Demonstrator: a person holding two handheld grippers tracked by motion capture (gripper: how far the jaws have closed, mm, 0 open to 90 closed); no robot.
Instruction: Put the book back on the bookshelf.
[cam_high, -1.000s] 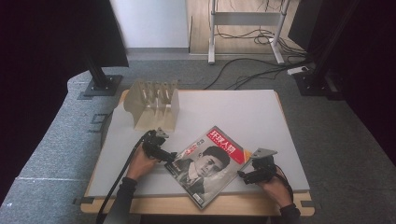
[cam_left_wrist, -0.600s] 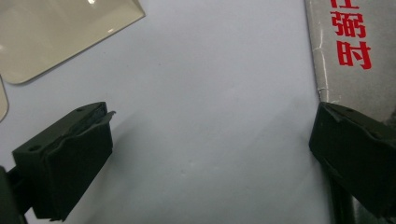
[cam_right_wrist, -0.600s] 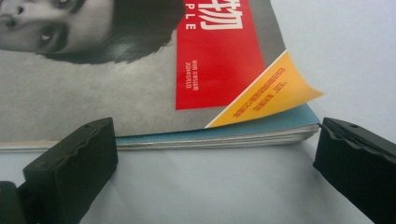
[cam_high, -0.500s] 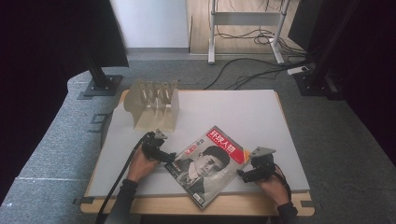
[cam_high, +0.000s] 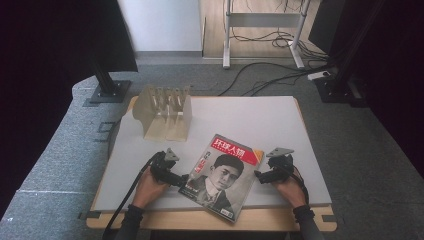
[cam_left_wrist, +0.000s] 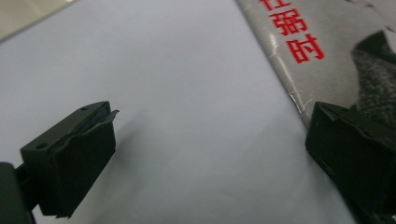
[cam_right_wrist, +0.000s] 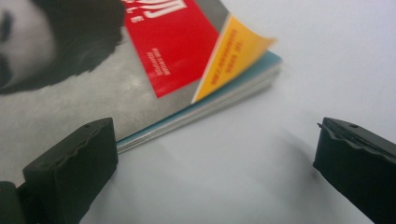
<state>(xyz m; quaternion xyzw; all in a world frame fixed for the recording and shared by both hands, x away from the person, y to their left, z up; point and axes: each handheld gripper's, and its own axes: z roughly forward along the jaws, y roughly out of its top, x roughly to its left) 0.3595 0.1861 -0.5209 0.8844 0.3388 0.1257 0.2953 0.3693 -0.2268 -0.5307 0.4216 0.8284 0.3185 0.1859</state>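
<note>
The high view looked forward and down from above the white rectangular counter's (cam_high: 280, 120) near edge. Each claw camera sat low and close, sharing with it the glossy portrait-cover magazine (cam_high: 222, 175) (cam_left_wrist: 327, 42) (cam_right_wrist: 140, 70).

Even soft light on the table (cam_high: 280, 125), dark surroundings; both gripper views blur up close.
</note>
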